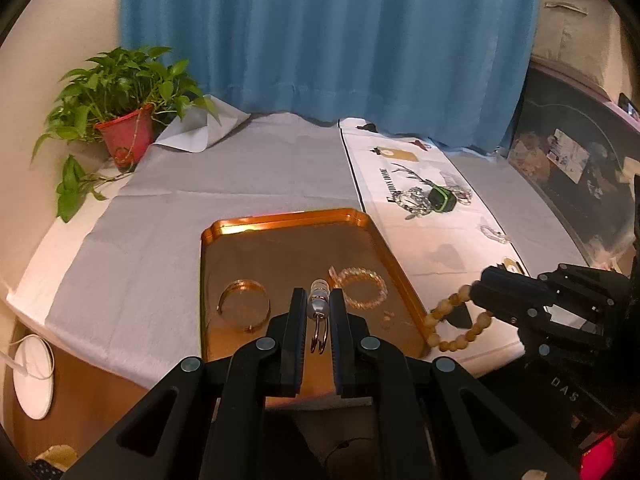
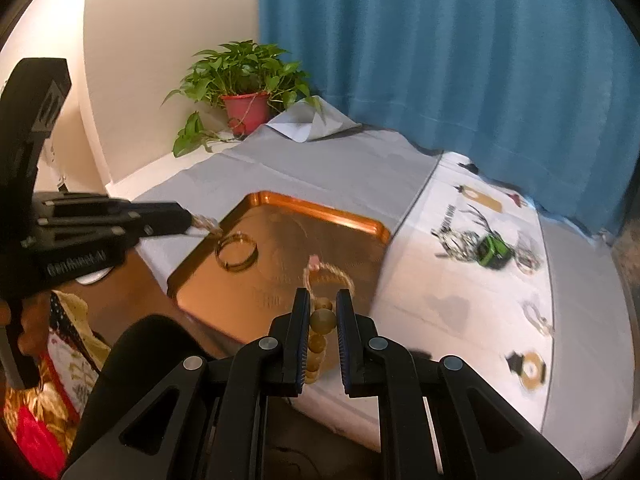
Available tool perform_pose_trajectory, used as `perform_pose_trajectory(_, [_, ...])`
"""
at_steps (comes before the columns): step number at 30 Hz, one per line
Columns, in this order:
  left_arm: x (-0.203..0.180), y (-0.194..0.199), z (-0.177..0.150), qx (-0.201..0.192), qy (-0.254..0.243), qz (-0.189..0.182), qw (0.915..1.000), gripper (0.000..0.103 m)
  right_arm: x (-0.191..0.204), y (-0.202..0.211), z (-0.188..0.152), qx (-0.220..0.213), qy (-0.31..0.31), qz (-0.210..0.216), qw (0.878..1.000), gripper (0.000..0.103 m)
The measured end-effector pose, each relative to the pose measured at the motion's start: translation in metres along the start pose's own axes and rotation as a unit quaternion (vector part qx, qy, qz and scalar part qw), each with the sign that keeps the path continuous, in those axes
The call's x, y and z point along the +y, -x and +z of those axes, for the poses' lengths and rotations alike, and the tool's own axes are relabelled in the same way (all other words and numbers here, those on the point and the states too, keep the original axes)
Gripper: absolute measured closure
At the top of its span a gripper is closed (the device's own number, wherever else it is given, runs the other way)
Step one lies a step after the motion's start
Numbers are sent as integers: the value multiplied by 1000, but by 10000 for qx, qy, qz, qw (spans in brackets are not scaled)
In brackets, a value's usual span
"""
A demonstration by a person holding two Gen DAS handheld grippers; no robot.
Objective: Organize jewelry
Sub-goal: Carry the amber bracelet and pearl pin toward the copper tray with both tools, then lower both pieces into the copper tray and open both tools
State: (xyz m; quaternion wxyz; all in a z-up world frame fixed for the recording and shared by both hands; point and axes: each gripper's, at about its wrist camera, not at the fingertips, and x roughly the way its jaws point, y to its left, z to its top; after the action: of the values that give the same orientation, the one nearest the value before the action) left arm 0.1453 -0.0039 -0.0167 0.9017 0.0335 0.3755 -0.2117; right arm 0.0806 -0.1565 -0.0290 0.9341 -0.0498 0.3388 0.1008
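Observation:
A copper tray point(image 1: 280, 220) point(image 2: 320, 208) holds a gold bangle point(image 1: 243, 302) point(image 2: 236, 255) and a pale pink bead bracelet point(image 1: 362, 288) point(image 2: 328, 274). My left gripper point(image 1: 318, 300) is shut on a silvery beaded piece with hanging hoops point(image 1: 318, 306), held above the tray's near part; it also shows in the right wrist view point(image 2: 204, 224). My right gripper point(image 2: 323, 304) is shut on a tan wooden bead bracelet point(image 2: 322, 320) point(image 1: 452, 320), held by the tray's right edge.
A white printed cloth point(image 1: 432, 248) point(image 2: 460, 280) to the right carries more jewelry: a silver bracelet pile with a green-black watch point(image 1: 442, 199) point(image 2: 492, 251), and a small clear bracelet point(image 1: 494, 234). A potted plant point(image 1: 124, 132) point(image 2: 244, 114) stands at the back left. A blue curtain hangs behind.

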Motion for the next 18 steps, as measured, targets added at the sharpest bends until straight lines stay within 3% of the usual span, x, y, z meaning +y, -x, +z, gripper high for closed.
perform_pose_trajectory(8, [18,-39,18,78,55,63,9999,94,5,-54,23,108,39,167,9998,89])
perform_pose_trajectory(18, [30,-81,21,343,78,208,9992,94,9,-105,22,411,63,273,9988,89])
